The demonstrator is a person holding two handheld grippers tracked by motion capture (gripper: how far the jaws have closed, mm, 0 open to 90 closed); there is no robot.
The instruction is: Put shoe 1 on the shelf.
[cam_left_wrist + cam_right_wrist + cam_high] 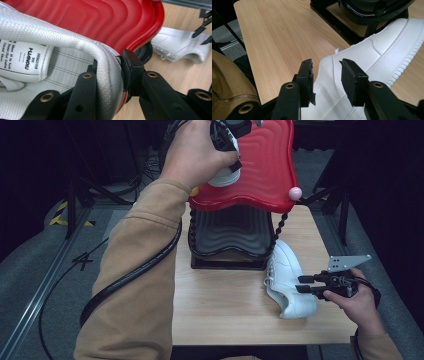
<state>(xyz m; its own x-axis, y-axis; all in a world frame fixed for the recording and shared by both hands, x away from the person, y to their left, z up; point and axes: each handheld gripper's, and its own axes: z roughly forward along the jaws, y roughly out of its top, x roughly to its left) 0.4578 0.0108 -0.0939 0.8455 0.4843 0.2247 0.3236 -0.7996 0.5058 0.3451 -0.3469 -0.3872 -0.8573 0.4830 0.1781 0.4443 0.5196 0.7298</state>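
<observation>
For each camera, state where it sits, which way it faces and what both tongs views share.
High view: above the person's side, looking forward and down on the table; forearms, hands, both tongs.
Left gripper view: rides the left tongs, jaws shut on a shoe collar over the red shelf.
Right gripper view: rides the right tongs, open over the table shoe; sleeve.
Shared: table shoe.

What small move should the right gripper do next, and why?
Probably close. The right gripper is open, its fingers straddling the heel of the white shoe on the table. The left gripper already holds the other shoe on the red tray.
</observation>
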